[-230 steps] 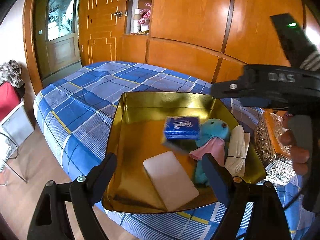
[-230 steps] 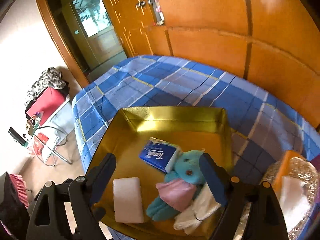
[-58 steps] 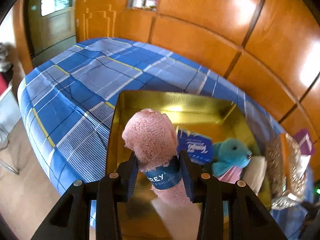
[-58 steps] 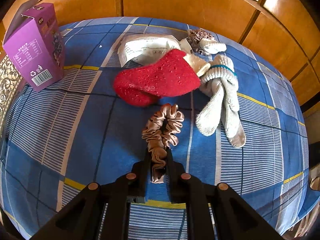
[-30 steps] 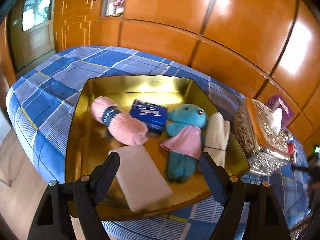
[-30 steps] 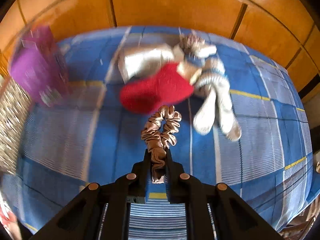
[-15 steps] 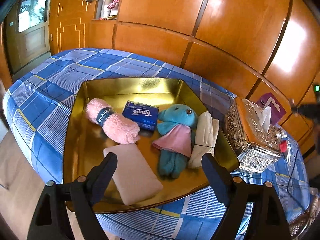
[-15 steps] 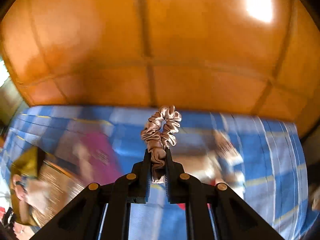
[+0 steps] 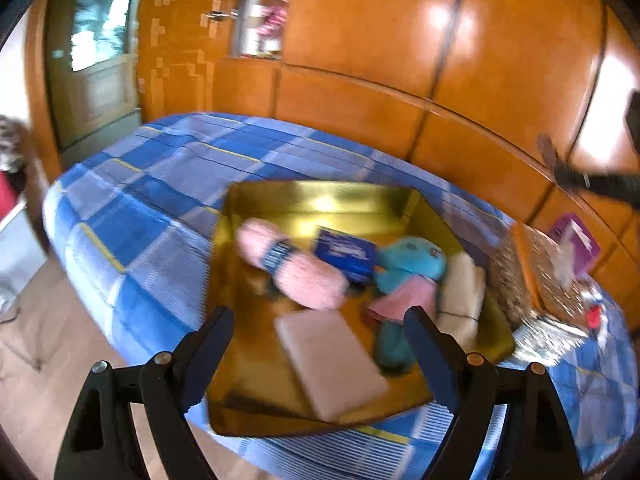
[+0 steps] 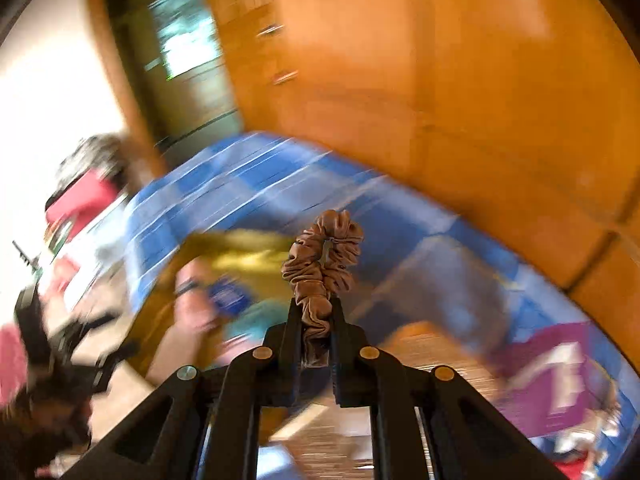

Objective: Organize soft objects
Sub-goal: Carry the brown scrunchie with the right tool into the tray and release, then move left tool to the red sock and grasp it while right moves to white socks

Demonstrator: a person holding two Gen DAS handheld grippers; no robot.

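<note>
Over the bed's left edge: your left gripper hangs with its jaws spread wide and nothing between them, which reads as a tool done with its load and waiting clear of the tray.
Blue plaid bedspread: it carries everything you are sorting, so the soft goods lie where both tools can reach.
Gold tray: it sits on the bedspread as the collecting place, its raised walls keeping loose items from rolling off.
Pink rolled cloth: it lies at the tray's left with a blue band around it, laid flat rather than propped.
Blue tissue pack: just beside the roll, toward the back wall.
Teal plush toy: on its back next to the pack, its pink skirt showing.
Cream folded cloth: tucked against the tray's right wall.
Pale flat pad: at the front, taking the widest bare floor.
Silver tissue box: outside the tray to its right, with a purple carton behind it.
Right gripper: you have it pinched narrow on the brown scrunchie, which stands up out of the jaws, gripped by its lower end so it cannot slip.
Heading: the right view is heavily blurred, but the tray shows ahead and to the left, so the scrunchie is likely bound there.
</note>
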